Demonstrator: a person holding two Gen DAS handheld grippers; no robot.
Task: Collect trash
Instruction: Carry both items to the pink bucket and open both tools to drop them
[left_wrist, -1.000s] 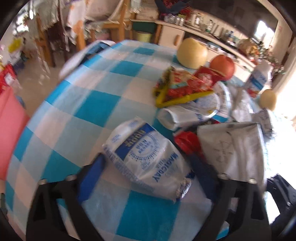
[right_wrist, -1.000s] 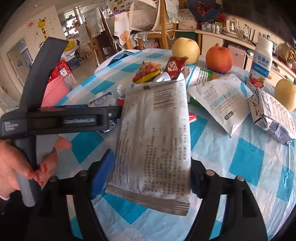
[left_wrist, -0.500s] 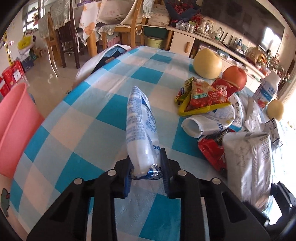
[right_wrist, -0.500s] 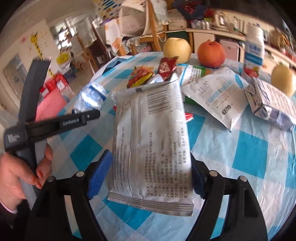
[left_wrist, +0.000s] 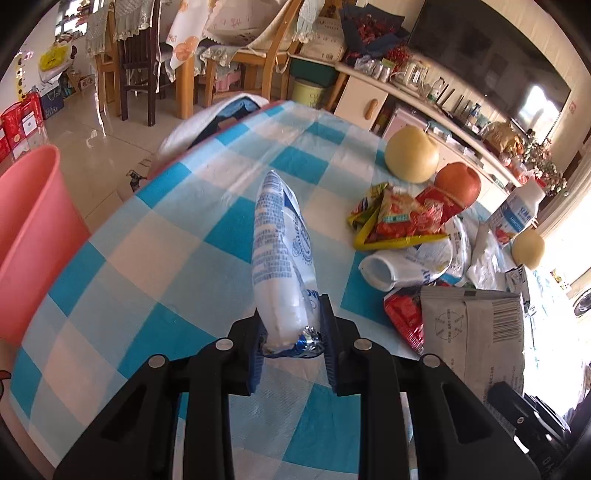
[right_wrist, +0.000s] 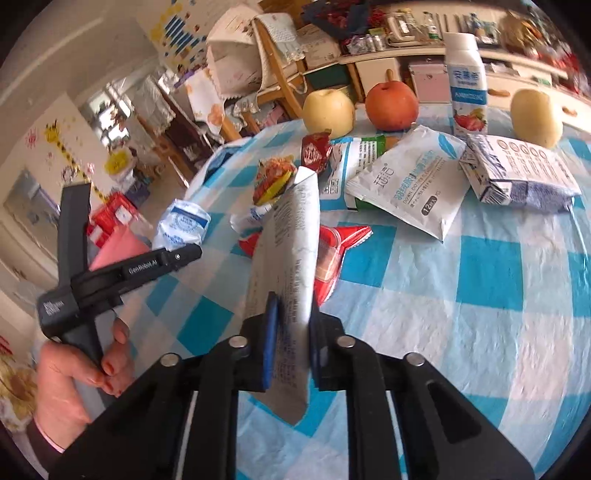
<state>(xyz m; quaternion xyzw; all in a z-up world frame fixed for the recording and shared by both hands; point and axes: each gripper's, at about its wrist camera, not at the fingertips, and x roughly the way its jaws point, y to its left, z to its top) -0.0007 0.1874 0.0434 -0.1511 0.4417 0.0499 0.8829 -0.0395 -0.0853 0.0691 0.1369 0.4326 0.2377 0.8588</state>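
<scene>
My left gripper (left_wrist: 291, 339) is shut on the crimped end of a white-and-blue wrapper (left_wrist: 280, 251), which stands up from the jaws above the checked tablecloth (left_wrist: 166, 258). In the right wrist view a hand (right_wrist: 74, 369) holds that gripper at the left, with the wrapper (right_wrist: 183, 225) at its tip. My right gripper (right_wrist: 291, 343) is closing its jaws on a grey printed pouch (right_wrist: 295, 251). The pouch is pinched edge-on between the pads and raised off the table. The same pouch (left_wrist: 472, 332) shows at the right of the left wrist view.
A pink bin (left_wrist: 29, 229) stands on the floor left of the table. On the cloth lie a red wrapper (right_wrist: 332, 251), a white pouch (right_wrist: 406, 184), a crushed carton (right_wrist: 517, 173), snack wrappers (left_wrist: 399, 221), a pear (left_wrist: 412, 155), an apple (left_wrist: 458, 182) and a drink bottle (right_wrist: 467, 85).
The left jaws closed on the white-and-blue wrapper and lifted it upright off the cloth. The right jaws closed on the grey pouch, which turned from flat to edge-on.
</scene>
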